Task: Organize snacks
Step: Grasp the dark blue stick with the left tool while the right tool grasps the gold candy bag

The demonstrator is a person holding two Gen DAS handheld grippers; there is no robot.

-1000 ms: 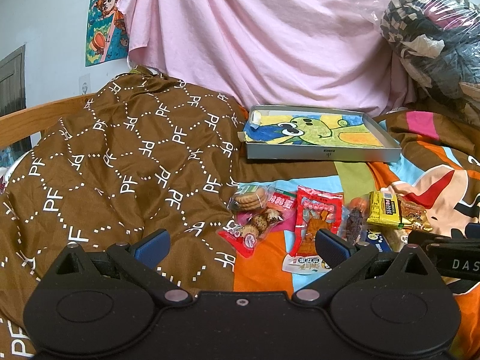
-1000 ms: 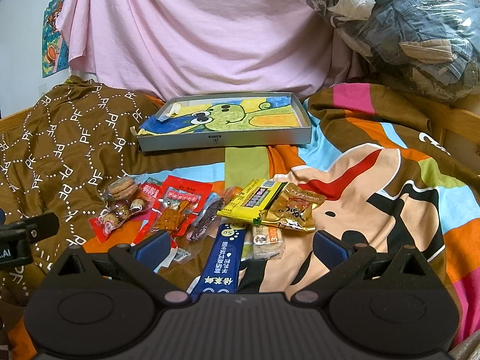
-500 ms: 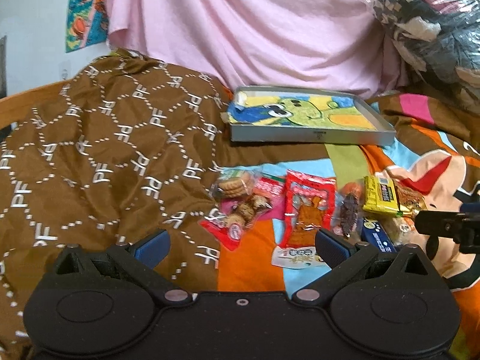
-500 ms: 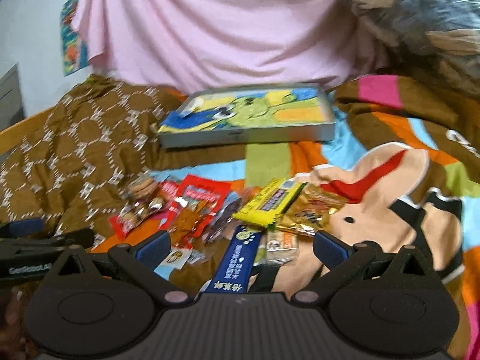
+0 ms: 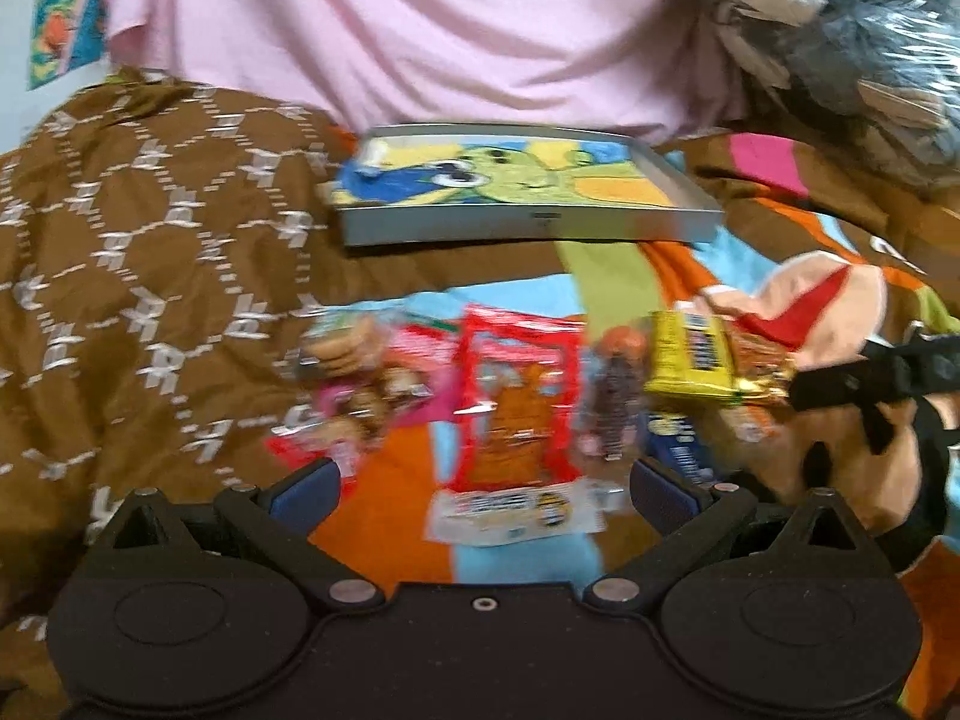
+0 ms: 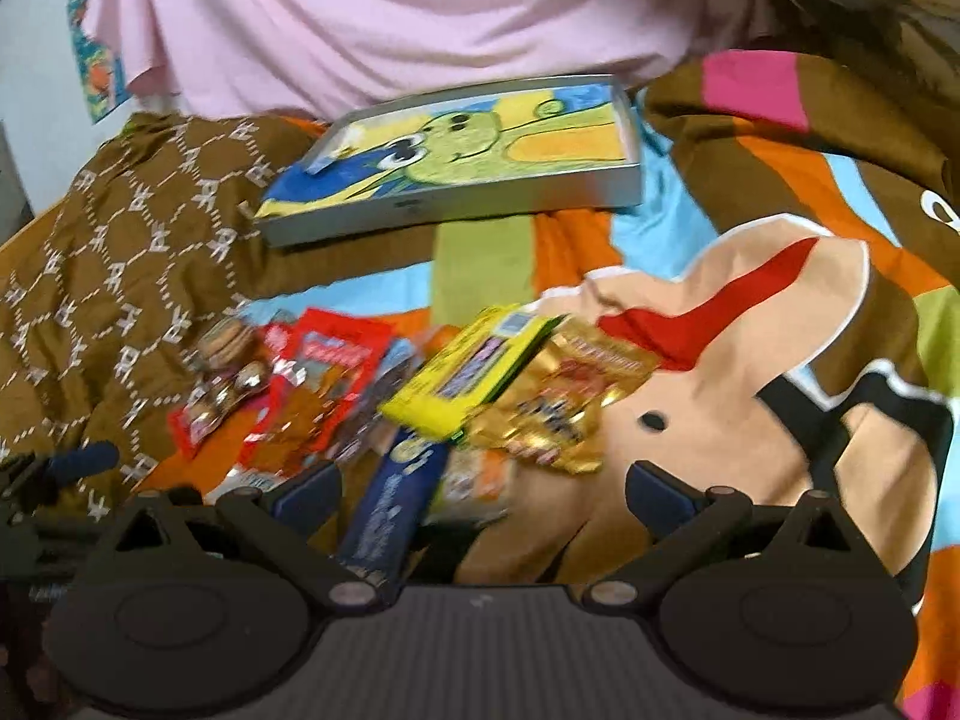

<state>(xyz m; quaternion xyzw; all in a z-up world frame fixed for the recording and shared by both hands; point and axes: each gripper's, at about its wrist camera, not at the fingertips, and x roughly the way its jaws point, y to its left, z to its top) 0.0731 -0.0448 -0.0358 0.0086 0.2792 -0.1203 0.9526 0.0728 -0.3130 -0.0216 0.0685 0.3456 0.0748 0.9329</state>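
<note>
Several snack packs lie in a loose heap on the bedspread. My left gripper [image 5: 483,489] is open and empty, just short of a red pack [image 5: 516,408]; cookie packs [image 5: 354,384] lie to its left and a yellow pack [image 5: 690,360] to its right. My right gripper [image 6: 483,489] is open and empty, over a blue stick pack [image 6: 390,516], near the yellow pack [image 6: 468,378] and a gold pack [image 6: 570,408]. A shallow grey tray [image 5: 528,225] with a cartoon lining sits behind the snacks; it also shows in the right wrist view [image 6: 456,204]. Both views are motion-blurred.
A brown patterned blanket [image 5: 150,240] rises on the left. A pink sheet [image 5: 390,30] hangs behind the tray. A plastic-wrapped bundle of clothes [image 5: 840,42] sits at the back right. The other gripper shows at the right edge of the left view [image 5: 870,384].
Both grippers have moved forward and down toward the snack heap, and the right one has tilted. The snacks now look larger and closer. Neither gripper has taken hold of anything.
</note>
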